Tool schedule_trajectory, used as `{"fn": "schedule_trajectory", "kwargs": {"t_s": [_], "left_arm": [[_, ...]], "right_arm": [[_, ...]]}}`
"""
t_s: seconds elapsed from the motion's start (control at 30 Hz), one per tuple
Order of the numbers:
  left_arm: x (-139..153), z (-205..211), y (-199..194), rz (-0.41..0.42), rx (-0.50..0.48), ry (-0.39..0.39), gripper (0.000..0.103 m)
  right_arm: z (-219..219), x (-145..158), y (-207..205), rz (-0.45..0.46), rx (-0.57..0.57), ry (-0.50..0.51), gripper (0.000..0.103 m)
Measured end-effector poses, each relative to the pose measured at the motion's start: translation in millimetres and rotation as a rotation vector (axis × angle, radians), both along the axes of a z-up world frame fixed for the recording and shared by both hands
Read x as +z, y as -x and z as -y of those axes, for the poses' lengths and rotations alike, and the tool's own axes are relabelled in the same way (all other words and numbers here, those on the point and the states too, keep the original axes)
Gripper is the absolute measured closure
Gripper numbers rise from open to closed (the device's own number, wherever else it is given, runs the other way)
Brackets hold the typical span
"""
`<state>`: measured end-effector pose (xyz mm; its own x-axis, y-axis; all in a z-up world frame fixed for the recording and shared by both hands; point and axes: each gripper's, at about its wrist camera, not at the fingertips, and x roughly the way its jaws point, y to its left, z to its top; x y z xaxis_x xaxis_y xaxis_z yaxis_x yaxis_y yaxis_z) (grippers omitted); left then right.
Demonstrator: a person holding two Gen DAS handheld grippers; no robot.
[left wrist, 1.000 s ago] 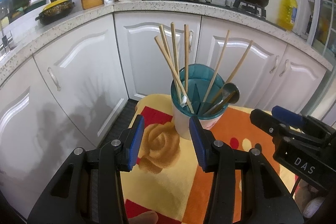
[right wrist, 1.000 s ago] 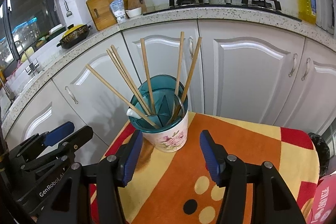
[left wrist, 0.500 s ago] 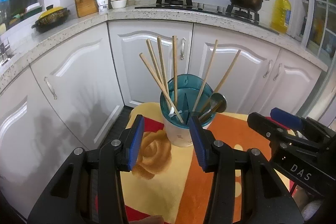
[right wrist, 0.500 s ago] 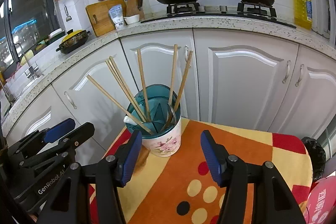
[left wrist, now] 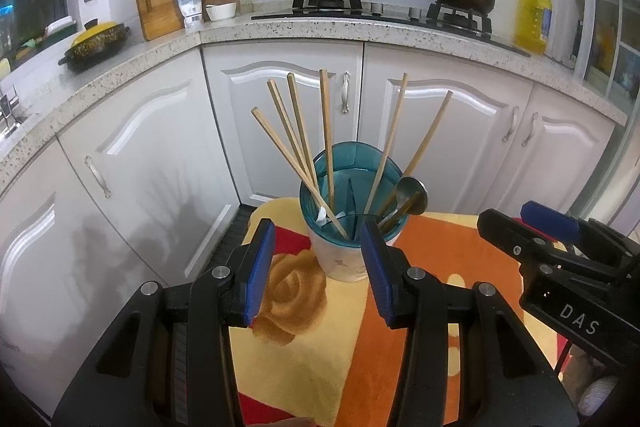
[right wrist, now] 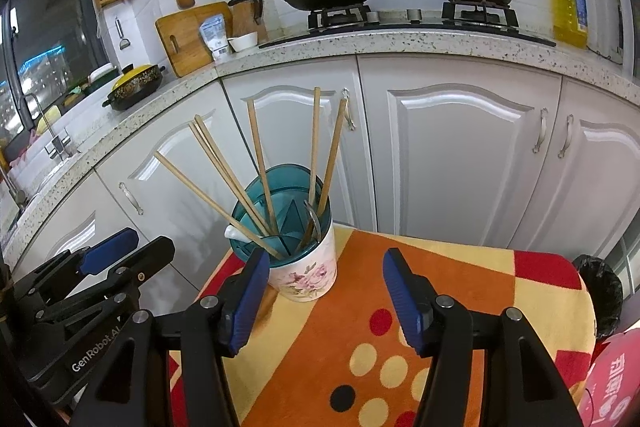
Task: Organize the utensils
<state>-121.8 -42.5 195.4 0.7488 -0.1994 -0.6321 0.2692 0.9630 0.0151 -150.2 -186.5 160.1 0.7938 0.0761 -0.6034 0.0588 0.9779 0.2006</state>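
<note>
The left gripper [left wrist: 318, 269] hangs spread and empty, its blue pads [left wrist: 260, 269] apart with nothing between them, and the cup [left wrist: 348, 227] stands straight ahead of it, seen through the gap between the fingers, close but not touched. The right gripper [right wrist: 320, 301] is likewise spread and empty; from its own view the cup [right wrist: 304, 259] sits ahead and toward its left finger [right wrist: 246, 303], close by but apart, so this hand is offset a little to the cup's right. The cup rests upright near the far edge of the orange and yellow cloth [right wrist: 360, 327], with a teal divider [left wrist: 350, 175] inside. Out of it rise the chopsticks [left wrist: 326, 135], their long axes steep but fanned: four lean left and two lean right in the left view, all with tips down in the cup. A metal spoon [left wrist: 408, 195] leans over the right rim, and a white spoon [right wrist: 236, 234] pokes out on the left. Judging by this, the left gripper is the better lined up on the cup, while the right would need to shift leftward. Any pick of a chopstick would call for a pinch across its shaft, above the rim, where the sticks stand clear of each other.
</note>
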Motion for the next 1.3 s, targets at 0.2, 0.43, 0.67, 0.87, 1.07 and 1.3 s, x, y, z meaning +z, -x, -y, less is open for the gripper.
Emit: {"fn": "schedule_trajectory", "kwargs": {"t_s": [0.2,0.43,0.67,0.87,1.07,1.3], "left_arm": [[-0.3,0.3,-0.6,-0.001,0.001,0.0,0.059],[0.3,-4.1,0.3,0.005,0.012,0.005,0.06],[0.2,-8.6,0.9,0.005,0.021,0.008,0.059],[-0.2,-8.2,1.5,0.005,0.024,0.006,0.059],[-0.8,-8.5,2.7,0.008,0.02,0.008,0.059],[-0.7,-8.1,4.3,0.012,0.021,0.011,0.059]], "right_arm": [[-0.6,0.2,-1.1,0.001,0.002,-0.001,0.046],[-4.3,0.2,-3.8,0.0,0.012,0.001,0.046],[-6.6,1.1,-4.6,0.001,0.016,0.005,0.046],[-8.1,0.9,-3.7,-0.002,0.016,0.007,0.045],[-9.2,0.8,-3.4,-0.003,0.018,0.007,0.045],[-10.0,-1.7,-3.7,-0.008,0.023,0.008,0.045]]}}
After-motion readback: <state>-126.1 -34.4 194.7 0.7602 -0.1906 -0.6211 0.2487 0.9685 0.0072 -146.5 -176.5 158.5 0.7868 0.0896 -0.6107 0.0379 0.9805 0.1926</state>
